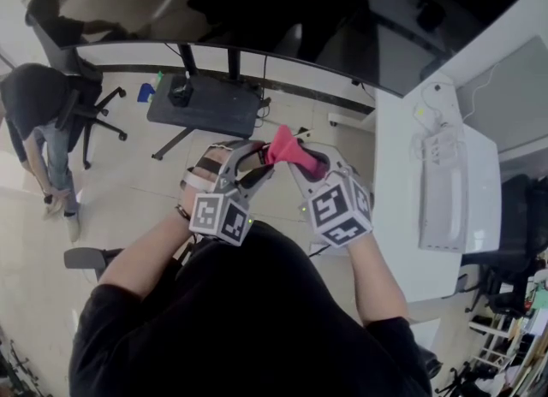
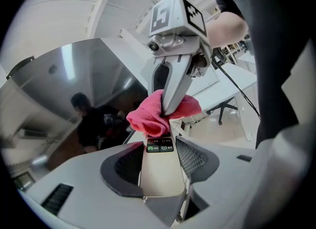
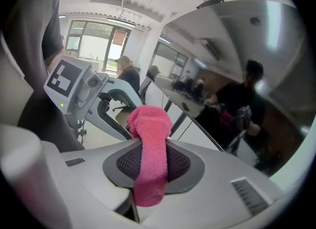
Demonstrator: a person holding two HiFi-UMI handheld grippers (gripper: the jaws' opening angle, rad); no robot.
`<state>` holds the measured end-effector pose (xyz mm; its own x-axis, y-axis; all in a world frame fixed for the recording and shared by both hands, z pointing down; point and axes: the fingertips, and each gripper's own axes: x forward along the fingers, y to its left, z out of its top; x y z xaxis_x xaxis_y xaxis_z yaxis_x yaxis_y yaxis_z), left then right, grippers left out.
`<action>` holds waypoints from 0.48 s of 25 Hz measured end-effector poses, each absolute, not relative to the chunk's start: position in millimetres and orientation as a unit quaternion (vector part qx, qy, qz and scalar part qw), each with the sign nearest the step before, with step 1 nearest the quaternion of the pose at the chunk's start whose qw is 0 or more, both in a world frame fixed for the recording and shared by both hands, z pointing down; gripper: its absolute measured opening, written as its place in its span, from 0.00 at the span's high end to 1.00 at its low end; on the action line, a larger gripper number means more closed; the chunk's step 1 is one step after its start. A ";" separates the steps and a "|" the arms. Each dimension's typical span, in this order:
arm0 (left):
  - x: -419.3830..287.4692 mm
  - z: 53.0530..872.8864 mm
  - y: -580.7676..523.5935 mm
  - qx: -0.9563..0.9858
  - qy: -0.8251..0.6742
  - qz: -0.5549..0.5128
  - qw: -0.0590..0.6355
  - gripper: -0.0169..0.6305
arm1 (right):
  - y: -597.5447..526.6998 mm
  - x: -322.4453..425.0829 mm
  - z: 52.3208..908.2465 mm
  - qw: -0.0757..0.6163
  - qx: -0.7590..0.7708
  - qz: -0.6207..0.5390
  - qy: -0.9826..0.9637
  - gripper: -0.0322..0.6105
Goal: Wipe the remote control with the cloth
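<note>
My left gripper (image 2: 160, 160) is shut on a beige remote control (image 2: 159, 173), which lies lengthwise between the pads with its green-marked buttons facing up. A pink cloth (image 2: 158, 113) is pressed on the remote's far end. My right gripper (image 3: 153, 161) is shut on that cloth (image 3: 149, 149), which bulges out past its jaws. In the head view both grippers are held in front of the chest. The left gripper (image 1: 253, 164) and right gripper (image 1: 301, 162) meet at the cloth (image 1: 287, 149). The remote is hidden in the head view.
A large dark curved screen (image 1: 282, 10) spans the top. A white desk (image 1: 402, 207) with a keyboard (image 1: 445, 198) stands at the right. A dark stand (image 1: 205, 106) is on the floor ahead. A person (image 1: 38, 121) bends by an office chair (image 1: 96, 117) at the left.
</note>
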<state>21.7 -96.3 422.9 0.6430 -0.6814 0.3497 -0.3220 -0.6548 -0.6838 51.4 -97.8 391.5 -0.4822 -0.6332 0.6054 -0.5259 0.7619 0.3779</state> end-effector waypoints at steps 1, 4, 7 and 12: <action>21.5 422.8 -95.9 -0.857 0.292 -0.304 0.296 0.65 | -101.9 61.5 391.6 0.382 0.350 -0.067 -0.853 0.80; 20.5 421.6 -94.9 -0.858 0.291 -0.303 0.296 0.65 | -114.4 88.0 387.7 0.381 0.382 -0.062 -0.840 0.80; 20.9 420.8 -94.7 -0.862 0.292 -0.298 0.289 0.65 | -122.8 105.5 382.7 0.376 0.403 -0.061 -0.832 0.80; 16.3 410.6 -102.9 -0.931 0.302 -0.187 0.088 0.65 | -124.4 106.7 338.2 0.224 0.433 -0.034 -0.873 0.80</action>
